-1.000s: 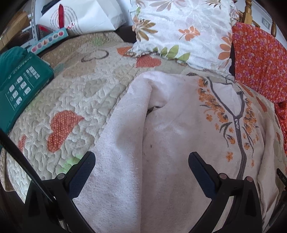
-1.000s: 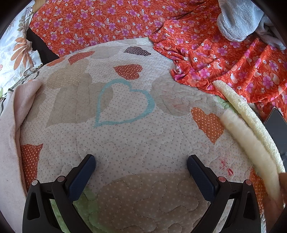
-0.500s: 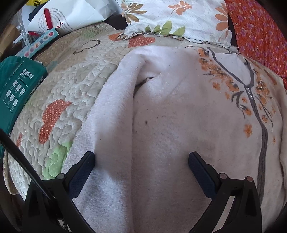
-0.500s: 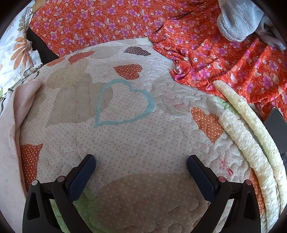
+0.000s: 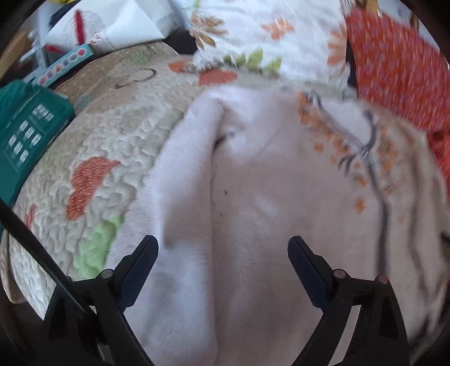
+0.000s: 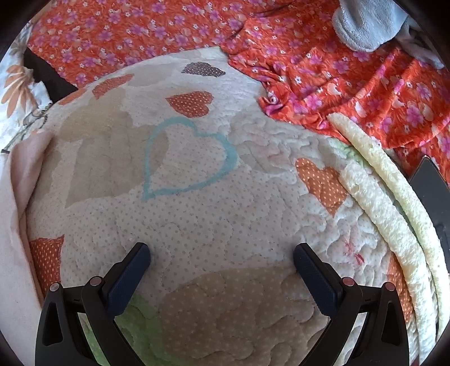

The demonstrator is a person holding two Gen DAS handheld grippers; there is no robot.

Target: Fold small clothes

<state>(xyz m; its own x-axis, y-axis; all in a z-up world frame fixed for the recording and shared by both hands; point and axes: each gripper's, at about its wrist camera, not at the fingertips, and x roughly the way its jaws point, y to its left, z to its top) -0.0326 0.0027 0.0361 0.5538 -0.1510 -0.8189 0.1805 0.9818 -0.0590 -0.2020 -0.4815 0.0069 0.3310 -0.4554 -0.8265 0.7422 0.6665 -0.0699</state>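
A pale pink fleece top with orange flower embroidery and a grey zip lies spread on the quilted heart-patterned bedspread. Its left sleeve is folded along the body. My left gripper is open and empty, hovering just above the top's lower part. My right gripper is open and empty above bare quilt. The top's edge shows at the far left of the right wrist view.
A floral pillow and orange flowered fabric lie behind the top. A teal box sits at the left bed edge. Orange fabric, a grey fleece item, cream piping and a dark object lie to the right.
The left gripper moved forward over the top, then pulled back a little; its view is now blurred by motion. The right gripper has stayed still.
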